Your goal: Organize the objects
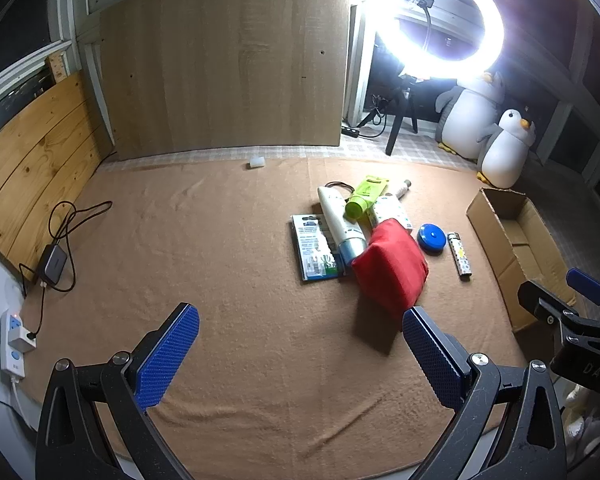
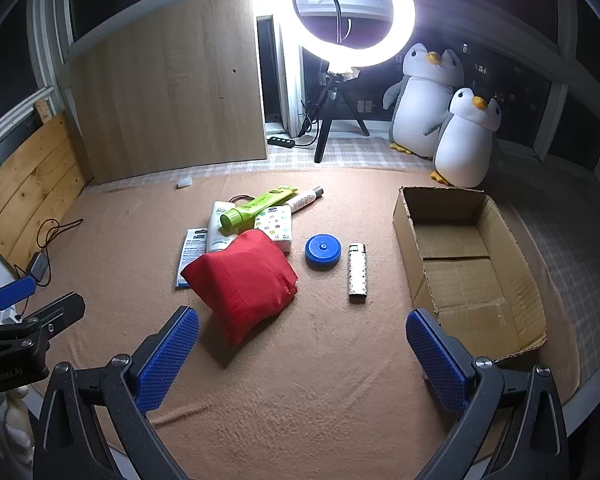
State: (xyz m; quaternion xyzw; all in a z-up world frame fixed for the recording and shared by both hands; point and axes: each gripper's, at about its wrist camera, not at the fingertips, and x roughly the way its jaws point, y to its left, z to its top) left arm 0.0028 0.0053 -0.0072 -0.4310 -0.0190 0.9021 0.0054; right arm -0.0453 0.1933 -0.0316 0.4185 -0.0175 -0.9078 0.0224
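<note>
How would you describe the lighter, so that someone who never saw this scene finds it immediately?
Start at the open cardboard box on the brown blanket. Just to its left lies a slim white patterned lighter with a silver top, apart from the pile. Its nearest neighbour, the blue disc, is round; the lighter is long and narrow.

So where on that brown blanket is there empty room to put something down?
The widest bare stretch lies between the charger cable and the flat blue packet. The cardboard box is empty too. It is crowded around the red pouch, where tubes overlap.
</note>
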